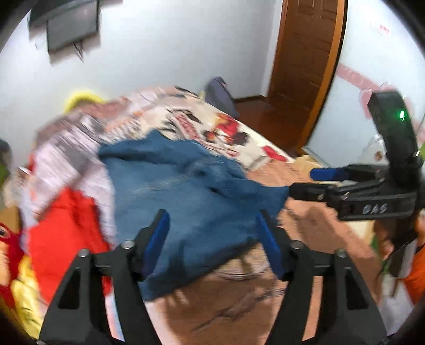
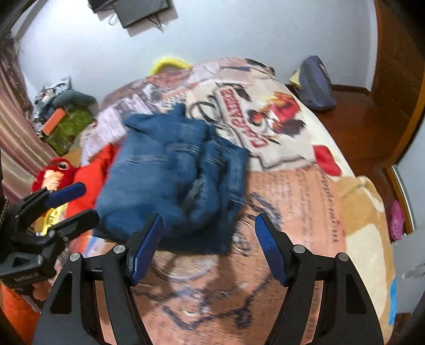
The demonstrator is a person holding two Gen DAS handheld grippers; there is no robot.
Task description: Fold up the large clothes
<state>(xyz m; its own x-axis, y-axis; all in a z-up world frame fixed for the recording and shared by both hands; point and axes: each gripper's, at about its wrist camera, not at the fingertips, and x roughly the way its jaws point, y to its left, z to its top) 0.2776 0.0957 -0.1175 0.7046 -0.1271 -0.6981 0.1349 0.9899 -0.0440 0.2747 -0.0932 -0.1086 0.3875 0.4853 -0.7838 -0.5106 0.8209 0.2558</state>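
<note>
Bed [image 2: 313, 201] filling most of both views, covered by a printed blanket [image 2: 265, 114] with cartoon figures, red lettering and lines of script. White wall [image 2: 239, 31] behind, with a dark flat screen [image 2: 143, 10] mounted high on it; brown wooden door [image 1: 305, 61] at the right, above a reddish wooden floor [image 2: 353, 116].

Blue denim garment [image 2: 170, 175], the task's thing, bunched in a rough folded heap at the middle of the bed, resting on the blanket; dark opening at a fold near its centre. Blurred by motion in both views, so finer detail not legible.

Red clothing [image 1: 66, 238] heaped just beside the denim on its left, touching its edge. Red plush toy [image 2: 55, 172] with a large eye next to that heap. Purple-grey bag [image 2: 316, 85] on the floor past the far corner of the bed. Pink clog [image 2: 397, 223] on the floor at the right edge.

Left gripper [image 1: 212, 238] low over the near edge of the denim, jaws spread wide, blue pads to either side of the cloth, nothing pinched. Right gripper [image 2: 209, 244] just short of the denim's near edge, jaws likewise spread apart, holding nothing; seen from the left wrist as reaching in from the right, a green light on its body.
</note>
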